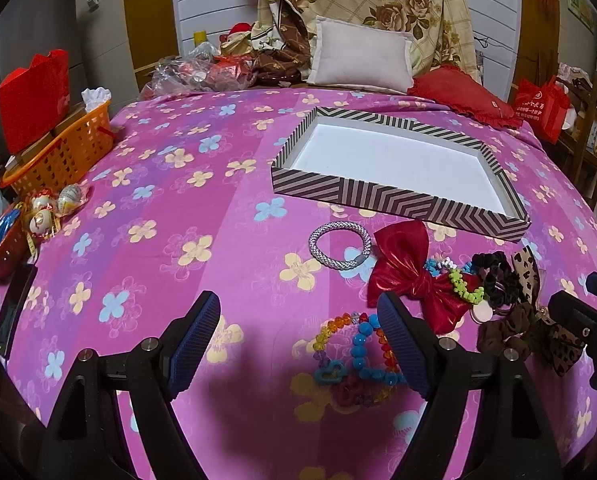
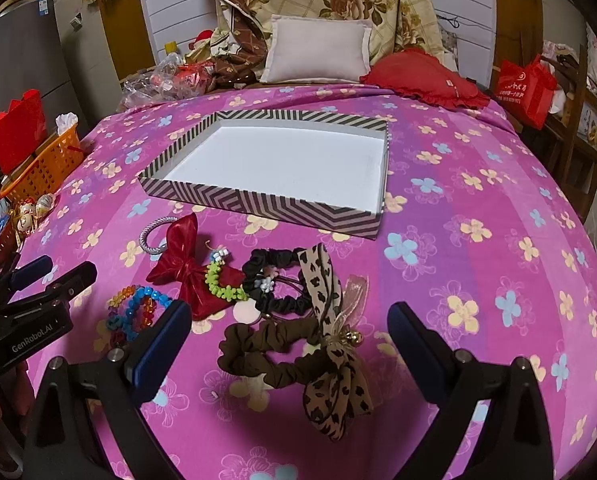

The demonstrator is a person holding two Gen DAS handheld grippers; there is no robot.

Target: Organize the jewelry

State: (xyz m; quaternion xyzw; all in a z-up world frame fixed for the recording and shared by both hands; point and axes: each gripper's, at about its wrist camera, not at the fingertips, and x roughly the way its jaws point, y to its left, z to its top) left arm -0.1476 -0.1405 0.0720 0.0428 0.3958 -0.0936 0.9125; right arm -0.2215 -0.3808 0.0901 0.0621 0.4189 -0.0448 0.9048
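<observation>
A bed covered in a bright pink sheet with pastel flowers (image 2: 478, 184) fills both views. Toward the pillows sits a shallow rectangular cardboard tray with brown-and-white chevron walls and a plain white floor (image 2: 258, 202); nothing lies in it. This tray is the landmark for everything else.

Just in front of the tray's near wall lies a loose cluster of accessories. From its left end: a silver beaded bangle (image 1: 340, 246), a shiny red fabric bow (image 1: 408, 276), a neon green bead bracelet (image 2: 224, 286) lying on the bow, a black fabric scrunchie (image 2: 282, 284), a leopard-print ribbon bow (image 2: 330, 352) and a dark brown scrunchie (image 2: 274, 354). Nearer the viewer than the bangle sits a tangle of rainbow and blue plastic bead bracelets (image 1: 358, 354).

The left claw (image 1: 298, 340) hangs spread wide above the bead bracelets, holding nothing. The right claw (image 2: 288, 344) is likewise spread and empty, over the brown scrunchie and leopard bow.

Nothing appears sorted yet, so the likely step is a first pick. It would go best by choosing one piece at the cluster's edge, lowering with a finger on either side of a single band, closing gently, and lifting straight up so overlapping neighbours do not drag along, then setting it flat in a tray corner.
</observation>
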